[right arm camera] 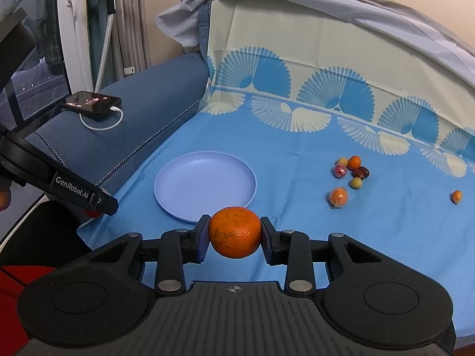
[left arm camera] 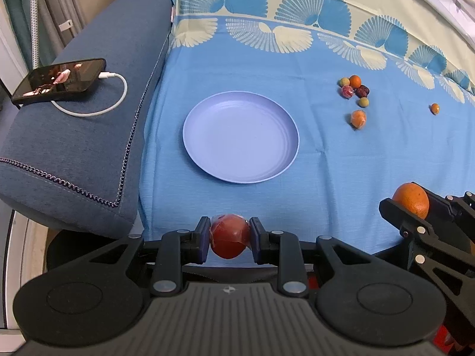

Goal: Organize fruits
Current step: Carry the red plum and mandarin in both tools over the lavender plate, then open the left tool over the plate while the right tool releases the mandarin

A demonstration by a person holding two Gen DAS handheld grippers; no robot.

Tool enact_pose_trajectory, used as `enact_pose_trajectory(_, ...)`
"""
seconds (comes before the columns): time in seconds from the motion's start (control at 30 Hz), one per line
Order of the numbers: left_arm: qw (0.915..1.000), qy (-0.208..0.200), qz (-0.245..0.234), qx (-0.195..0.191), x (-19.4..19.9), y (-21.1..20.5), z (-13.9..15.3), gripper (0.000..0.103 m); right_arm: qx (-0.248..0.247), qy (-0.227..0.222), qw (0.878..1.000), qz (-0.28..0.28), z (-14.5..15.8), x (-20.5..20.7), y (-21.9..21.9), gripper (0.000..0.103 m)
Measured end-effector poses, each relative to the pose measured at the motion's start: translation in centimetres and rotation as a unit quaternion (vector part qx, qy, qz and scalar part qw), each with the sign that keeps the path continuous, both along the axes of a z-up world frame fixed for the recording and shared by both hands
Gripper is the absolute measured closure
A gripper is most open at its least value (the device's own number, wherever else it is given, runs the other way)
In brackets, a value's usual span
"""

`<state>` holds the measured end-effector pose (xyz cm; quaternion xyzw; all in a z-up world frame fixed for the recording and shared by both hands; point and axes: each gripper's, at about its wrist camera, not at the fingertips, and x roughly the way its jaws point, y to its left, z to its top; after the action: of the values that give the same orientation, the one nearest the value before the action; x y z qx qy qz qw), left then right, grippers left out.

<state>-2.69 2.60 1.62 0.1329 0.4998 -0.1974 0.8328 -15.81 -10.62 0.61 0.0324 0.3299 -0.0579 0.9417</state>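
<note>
The left tongs (left arm camera: 230, 238) are closed on a small round red fruit wrapped in clear film (left arm camera: 230, 238), their blue pads pressing it from both sides, held above the near edge of the blue cloth. The right tongs (right arm camera: 235, 233) are likewise clamped on a round, rough-skinned orange (right arm camera: 235, 233), which fills the narrow gap between the pads; it hangs just short of the near rim of the round pale lilac plastic plate (right arm camera: 178, 207).

That plate lies on the light blue cloth with a cream fan-pattern border (right arm camera: 297, 207), which covers what looks like a bed or sofa. Nothing lies in the plate yet.

Well to the right of the plate sits a small cluster of little fruits (right arm camera: 351, 169): orange, yellowish, dark red and one in pink wrapping. Just in front of it lies a film-wrapped small orange fruit (right arm camera: 338, 197), and farther right a tiny orange fruit (right arm camera: 456, 196) lies alone.

On the dark blue cushion (left arm camera: 74, 148) to the left rests a black phone (left arm camera: 59, 80) with a white charging cable (left arm camera: 112, 101).

Judging from this, the sorting has barely begun: two fruits are lifted and ready to be set down, presumably in the plate, while all the rest remain to be gathered.
</note>
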Motion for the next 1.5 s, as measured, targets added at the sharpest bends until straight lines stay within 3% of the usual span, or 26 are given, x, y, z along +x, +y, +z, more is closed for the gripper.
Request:
enact_pose_trajectory(0.2,0.9997,0.02,0.008,-0.01,1.9,0.3,-0.7,0.072,-0.002,0.018,1.0,0.004,-0.7,1.3,0.0,0.066)
enact_pose_trajectory(0.57,0.9996,0.012,0.019,-0.018,7.8,-1.4,-1.1,0.072,0.01,0.046,0.999,0.007,-2.8,6.6,-0.2,0.066)
enact_pose_trajectory(0.8,0.9993,0.03,0.005,-0.021,12.1,-4.1,-4.3,0.072,0.014,0.065,0.997,0.027,-5.2,11.6,-0.4,0.066)
enact_pose_trajectory(1.17,0.9986,0.044,-0.027,0.007,16.8,-7.3,-9.8,0.072,0.024,0.113,0.992,0.045,-10.3,18.1,-0.9,0.066)
enact_pose_trajectory(1.23,0.9984,0.04,-0.041,0.002,17.0,-7.7,-9.9,0.052,0.027,0.122,0.991,0.05,-10.6,18.8,-1.1,0.065)
enact_pose_trajectory(1.27,0.9983,0.032,-0.048,0.002,17.0,-7.9,-9.8,0.023,0.029,0.122,0.991,0.051,-10.5,19.1,-1.2,0.059)
enact_pose_trajectory(1.3,0.9987,0.017,-0.049,0.004,16.9,-8.0,-9.3,0.003,0.029,0.118,0.991,0.05,-10.3,19.3,-1.4,0.04)
enact_pose_trajectory(1.37,0.9983,-0.028,-0.051,-0.007,16.3,-7.6,-7.7,0.0,0.021,0.1,0.994,0.038,-9.1,18.8,-1.9,0.016)
enact_pose_trajectory(1.5,0.9976,-0.042,-0.054,0.008,15.1,-6.5,-5.8,0.0,0.017,0.085,0.996,0.032,-6.7,16.4,-2.7,0.008)
